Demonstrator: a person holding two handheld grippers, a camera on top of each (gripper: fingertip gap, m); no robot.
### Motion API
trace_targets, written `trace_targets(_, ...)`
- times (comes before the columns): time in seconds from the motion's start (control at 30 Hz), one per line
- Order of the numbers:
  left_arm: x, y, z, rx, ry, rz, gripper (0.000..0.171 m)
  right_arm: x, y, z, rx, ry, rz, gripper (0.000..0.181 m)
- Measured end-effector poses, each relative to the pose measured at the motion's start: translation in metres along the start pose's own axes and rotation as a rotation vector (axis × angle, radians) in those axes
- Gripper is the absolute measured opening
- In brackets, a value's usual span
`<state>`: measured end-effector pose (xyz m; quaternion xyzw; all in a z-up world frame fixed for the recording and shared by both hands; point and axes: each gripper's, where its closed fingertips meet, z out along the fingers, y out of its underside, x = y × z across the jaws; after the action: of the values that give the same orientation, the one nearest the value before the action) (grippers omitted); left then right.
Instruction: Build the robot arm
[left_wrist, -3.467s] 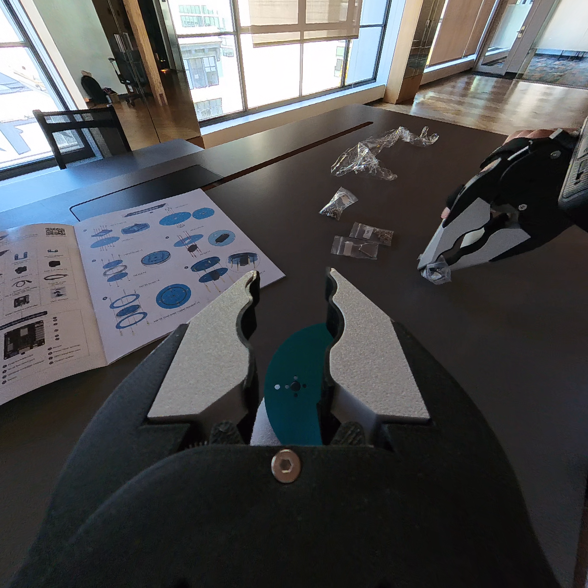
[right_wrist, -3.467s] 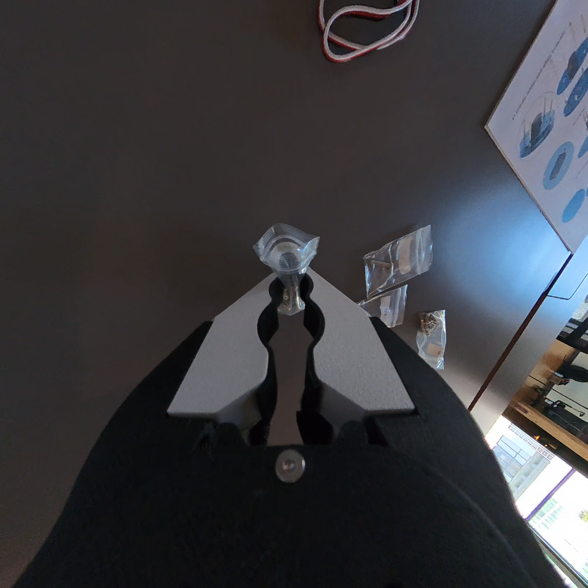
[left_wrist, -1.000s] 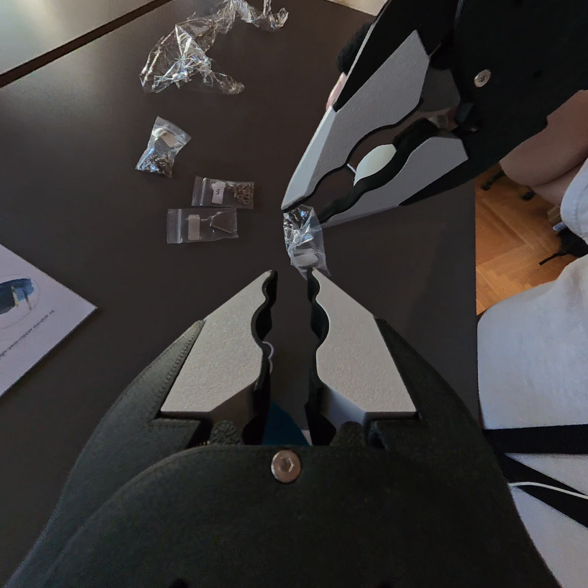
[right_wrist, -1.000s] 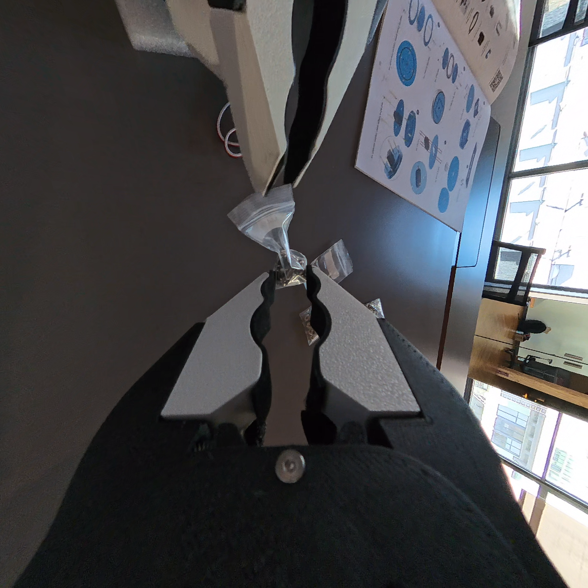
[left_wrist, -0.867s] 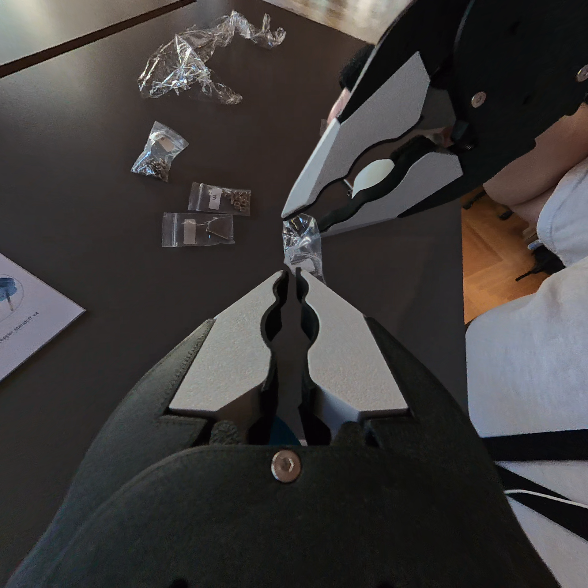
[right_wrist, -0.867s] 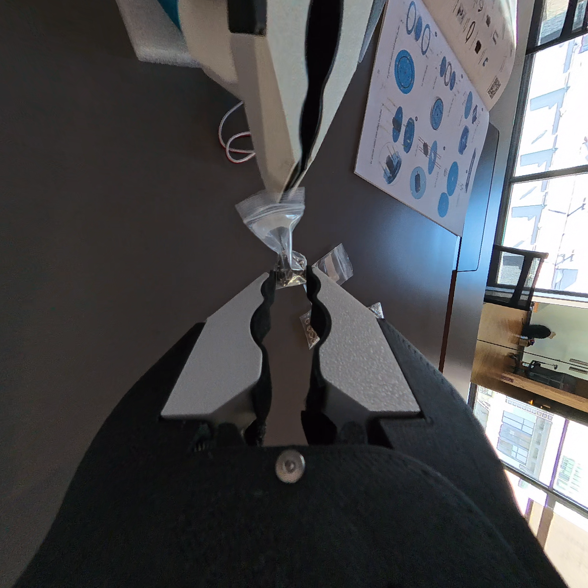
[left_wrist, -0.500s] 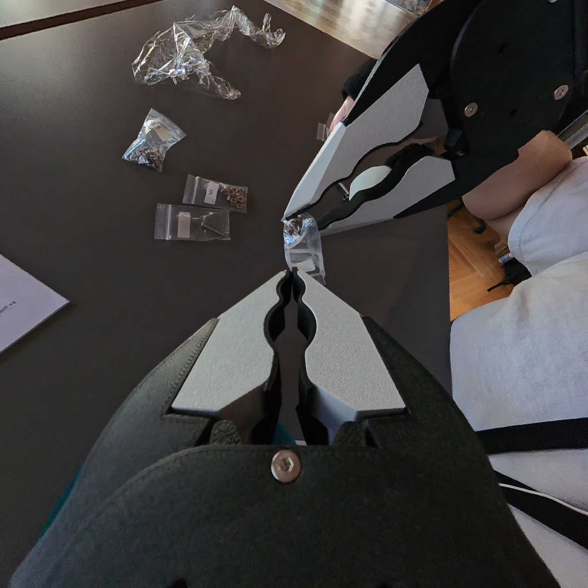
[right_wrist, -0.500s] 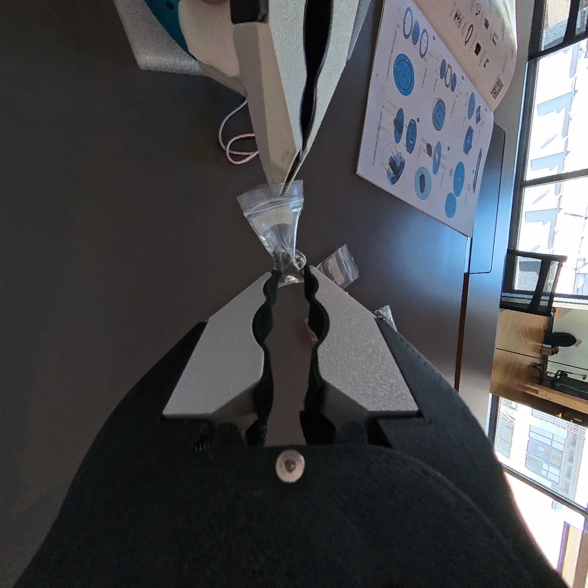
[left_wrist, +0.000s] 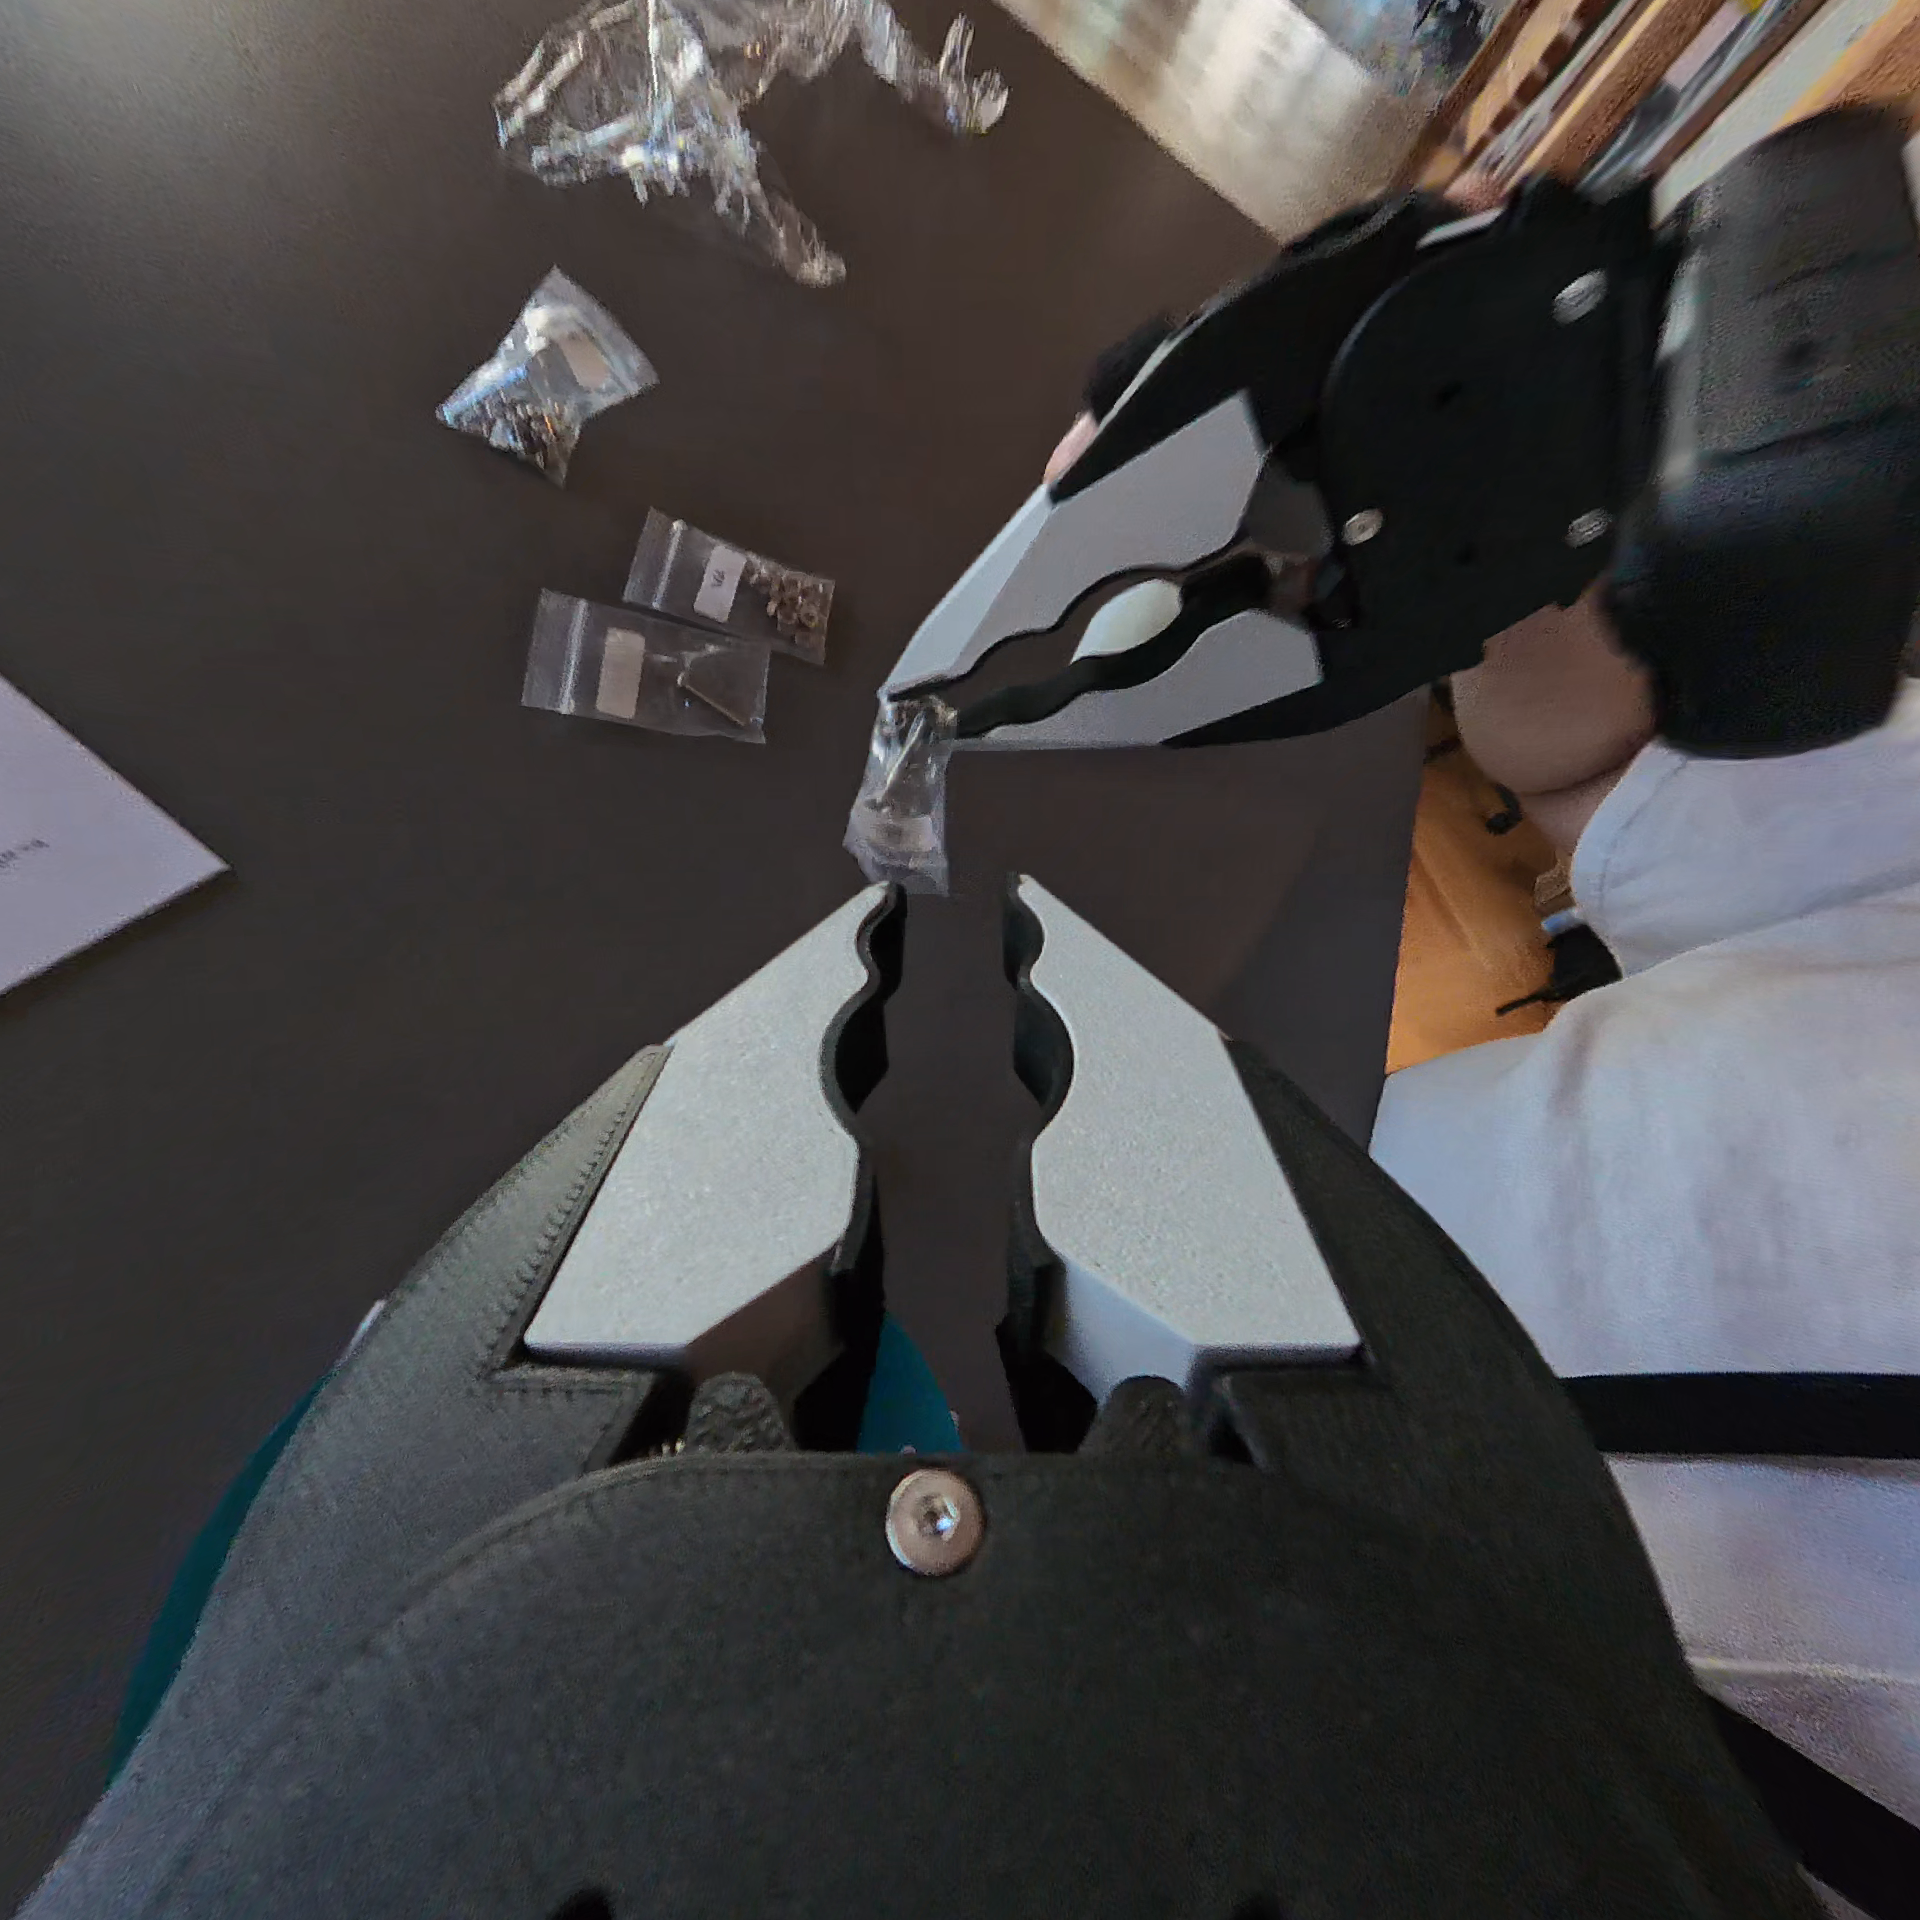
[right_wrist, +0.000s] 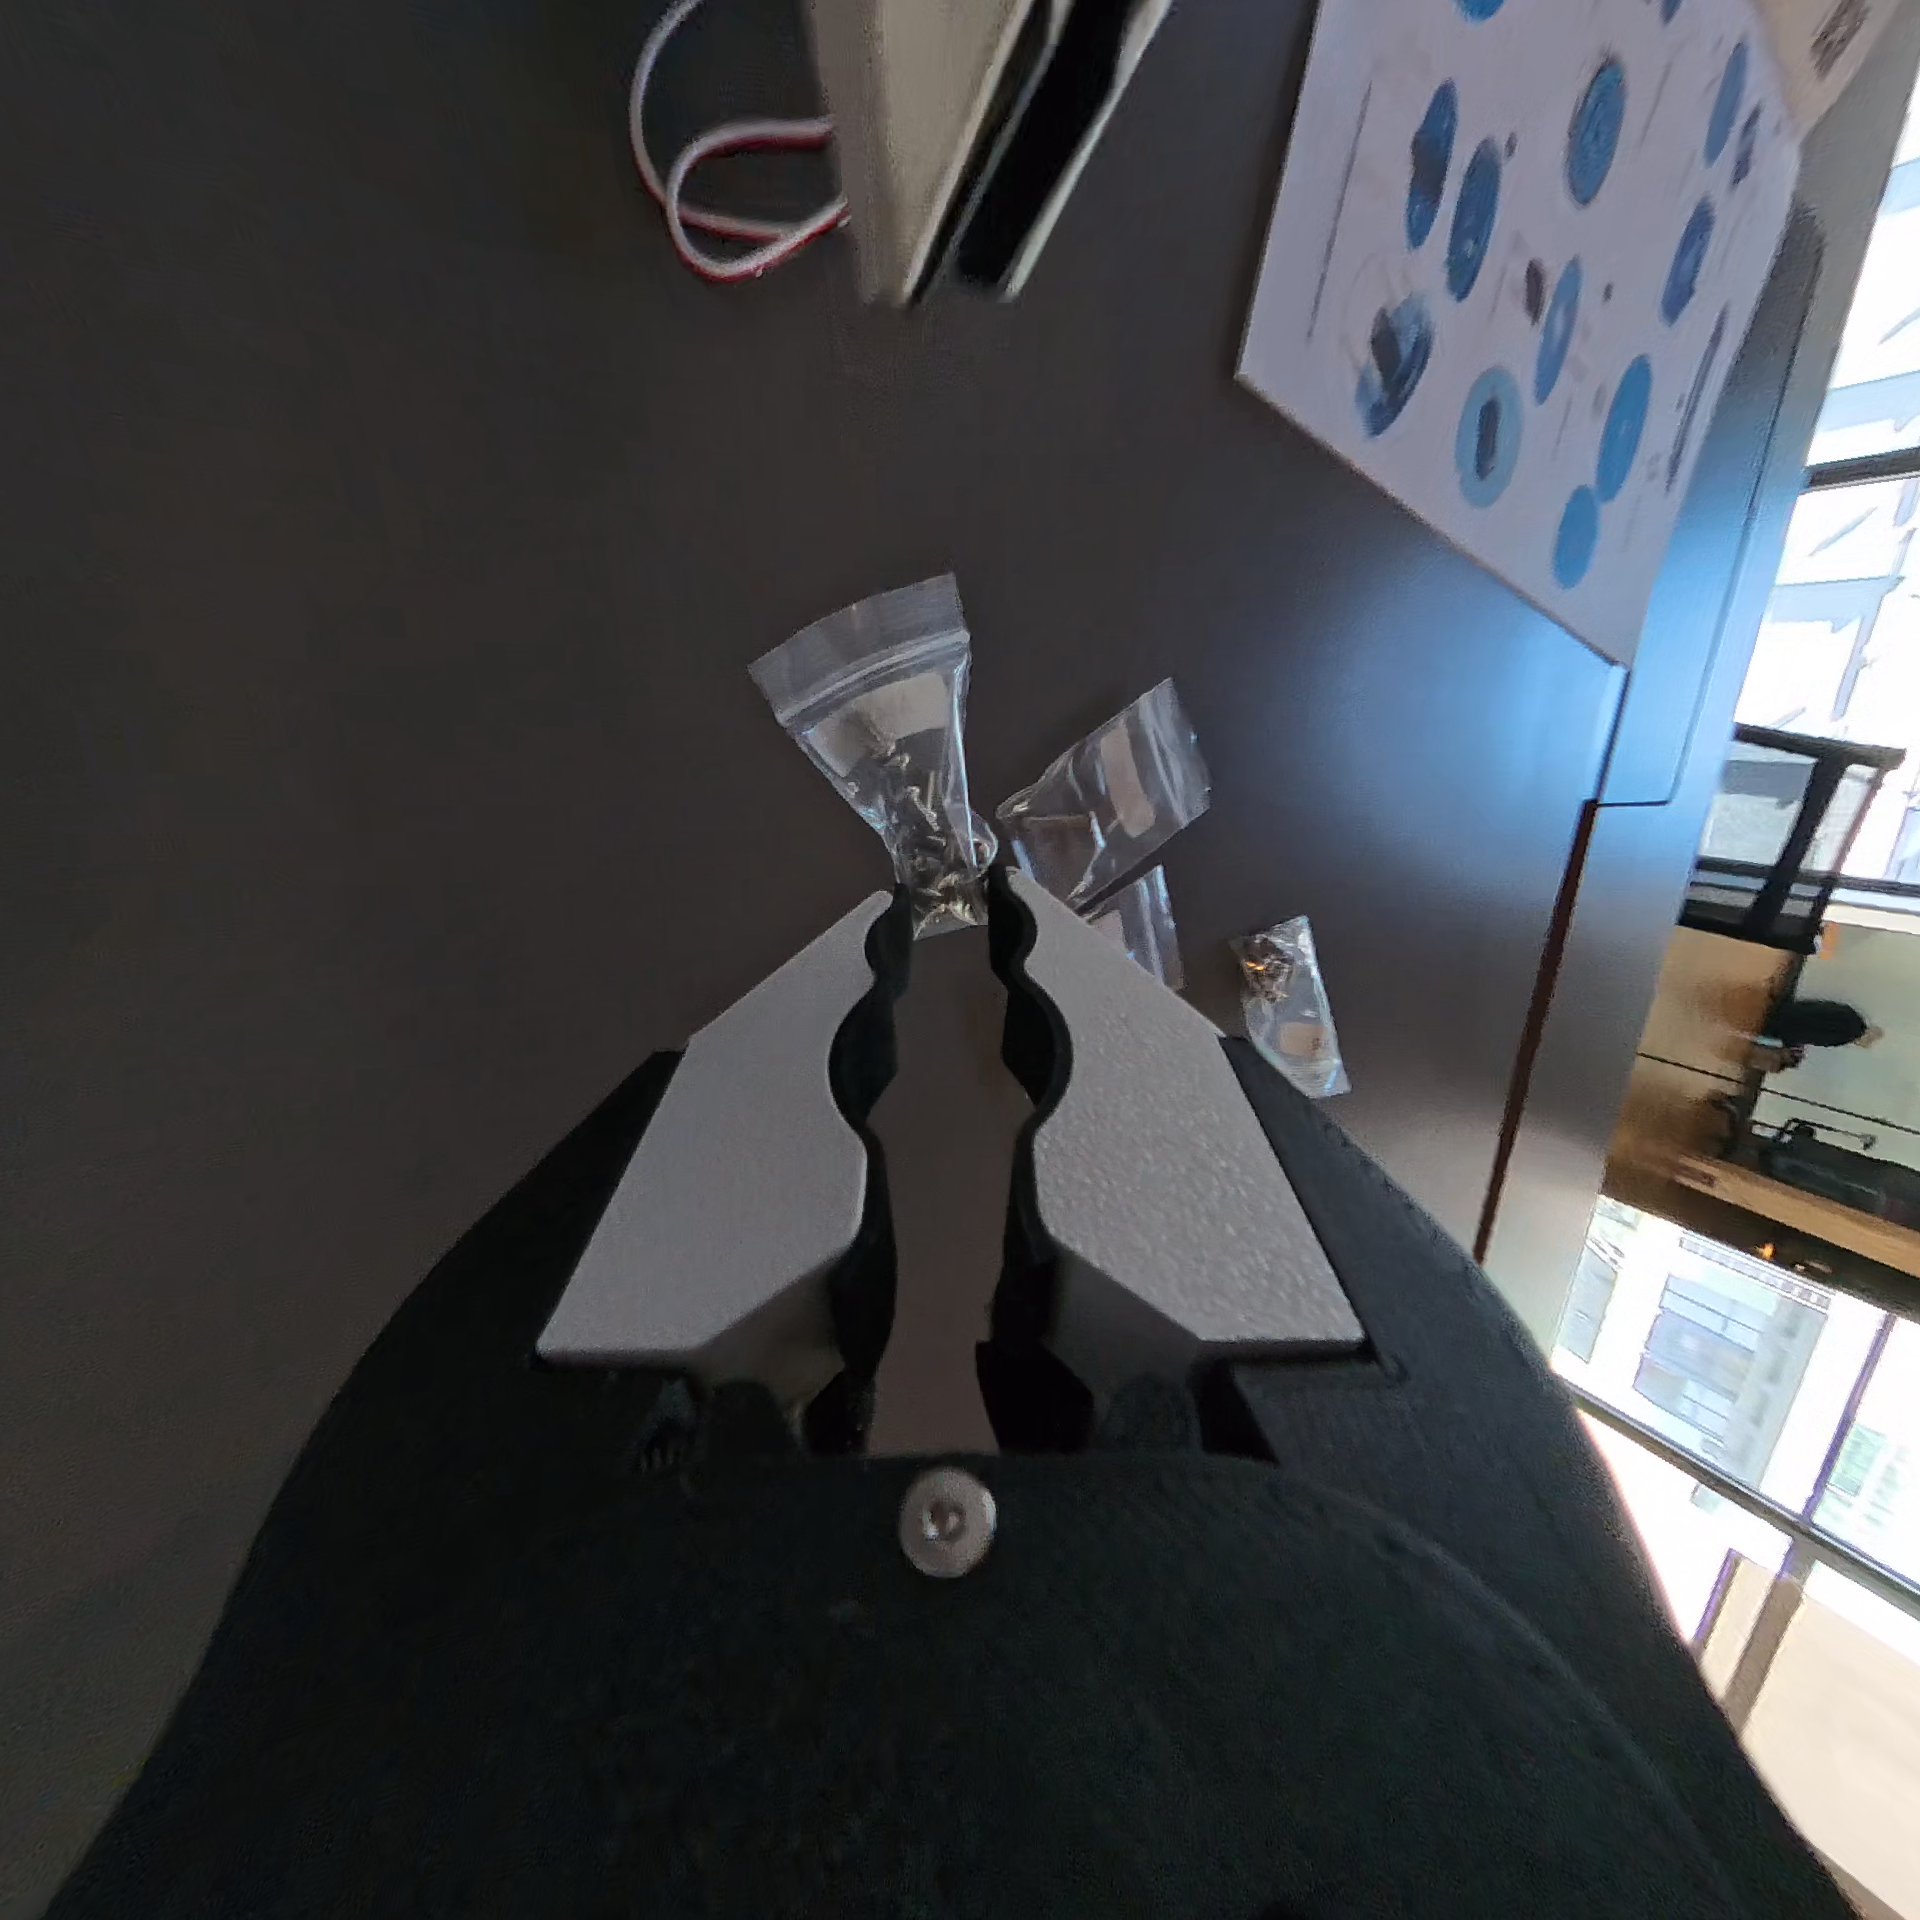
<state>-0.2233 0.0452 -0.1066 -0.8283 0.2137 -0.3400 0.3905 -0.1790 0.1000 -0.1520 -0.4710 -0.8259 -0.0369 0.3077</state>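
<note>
A small clear zip bag of screws (right_wrist: 883, 727) hangs in the air above the dark table (left_wrist: 312, 520). My right gripper (right_wrist: 942, 896) is shut on the bag's lower end, where the screws bunch. In the left wrist view the right gripper (left_wrist: 920, 717) comes in from the right with the bag (left_wrist: 902, 800) at its tips. My left gripper (left_wrist: 954, 891) is open, with its tips just short of the bag's free zip edge and not touching it. The left gripper (right_wrist: 956, 296) shows blurred at the top of the right wrist view.
Three more small parts bags (left_wrist: 545, 384) (left_wrist: 732, 587) (left_wrist: 644, 670) and crumpled clear wrap (left_wrist: 675, 125) lie on the table. An instruction sheet (right_wrist: 1538, 312) lies beyond them. A red-white cable (right_wrist: 727, 208) and a teal disc (left_wrist: 904, 1392) lie near the left gripper. A person's white clothing (left_wrist: 1662, 1039) is at the right. The grippers' ends are close to 9 cm from one another.
My left gripper was shut on the bag's zip edge half a second ago; it has opened, let go and drawn away. My right gripper still holds the bag.
</note>
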Motion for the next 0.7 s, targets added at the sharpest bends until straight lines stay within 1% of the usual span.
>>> trace_targets(0.07, -0.001, -0.008, -0.010, 0.039, -0.011, 0.010, 0.017, -0.005, 0.000, 0.004, 0.005, -0.037, 0.014, 0.013)
trace_targets(0.2, -0.011, -0.020, -0.034, 0.115, -0.066, 0.052, 0.013, -0.002, 0.009, 0.007, -0.033, -0.016, 0.019, 0.013)
trace_targets(0.27, -0.019, -0.023, -0.044, 0.140, -0.083, 0.054, 0.012, -0.008, 0.007, 0.006, -0.046, -0.027, -0.009, 0.013)
trace_targets(0.33, -0.035, -0.021, -0.054, 0.141, -0.146, 0.051, 0.011, -0.008, 0.010, 0.008, -0.053, -0.029, -0.020, 0.013)
trace_targets(0.4, -0.053, -0.021, -0.066, 0.152, -0.242, 0.068, 0.011, -0.007, 0.015, 0.010, -0.069, -0.052, 0.017, 0.013)
trace_targets(0.47, -0.064, -0.022, -0.076, 0.175, -0.302, 0.083, 0.011, -0.009, 0.012, 0.008, -0.069, -0.043, -0.017, 0.013)
trace_targets(0.53, -0.070, -0.022, -0.083, 0.192, -0.336, 0.077, 0.010, -0.008, 0.014, 0.008, -0.083, -0.028, -0.035, 0.013)
trace_targets(0.6, -0.069, -0.023, -0.084, 0.197, -0.329, 0.075, 0.010, -0.007, 0.020, 0.009, -0.117, -0.035, -0.018, 0.013)
trace_targets(0.7, -0.071, -0.021, -0.083, 0.192, -0.337, 0.074, 0.010, -0.011, 0.014, 0.005, -0.117, -0.023, -0.086, 0.013)
